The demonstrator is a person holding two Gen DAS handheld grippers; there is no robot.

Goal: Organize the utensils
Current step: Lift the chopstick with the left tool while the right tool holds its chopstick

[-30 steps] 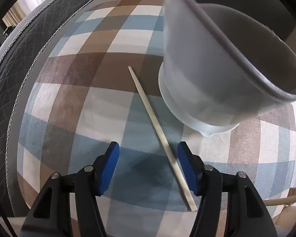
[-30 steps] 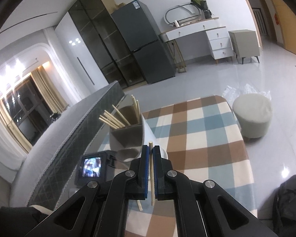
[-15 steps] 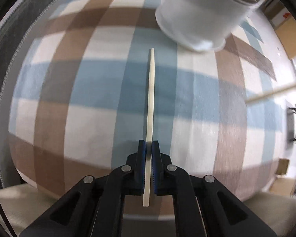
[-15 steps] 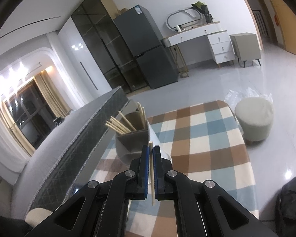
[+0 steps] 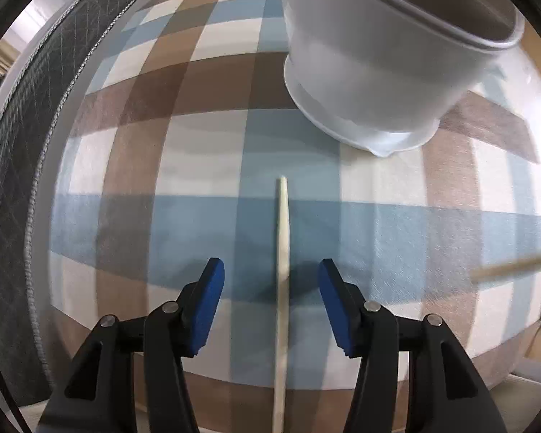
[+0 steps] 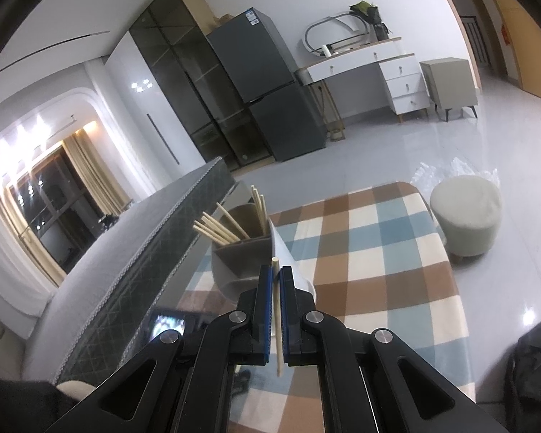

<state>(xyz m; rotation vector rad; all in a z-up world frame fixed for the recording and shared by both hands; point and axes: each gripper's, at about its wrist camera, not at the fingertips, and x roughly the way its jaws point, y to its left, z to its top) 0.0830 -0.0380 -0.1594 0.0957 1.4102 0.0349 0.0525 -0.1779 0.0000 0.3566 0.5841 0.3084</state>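
Observation:
A pale wooden chopstick [image 5: 283,270] lies on the plaid cloth, running straight between the fingers of my left gripper [image 5: 270,274], which is open around it without touching. The white utensil holder [image 5: 371,57] stands just beyond, at the upper right. My right gripper [image 6: 277,281] is shut on another chopstick [image 6: 276,310] and holds it above the table, near the holder [image 6: 245,252], whose far compartment holds several chopsticks [image 6: 227,223]. A blurred chopstick [image 5: 512,267] shows at the right edge of the left wrist view.
The table wears a brown, blue and cream plaid cloth [image 6: 371,252]. A grey quilted mattress edge [image 6: 133,259] runs along its left side. A round stool [image 6: 465,216] stands on the floor beyond the table's right end, and a dark bag [image 6: 533,361] lies lower right.
My left gripper shut on the lying chopstick half a second ago and is now open again, with the chopstick between its fingers. My right gripper stays shut on its chopstick, shifted slightly.

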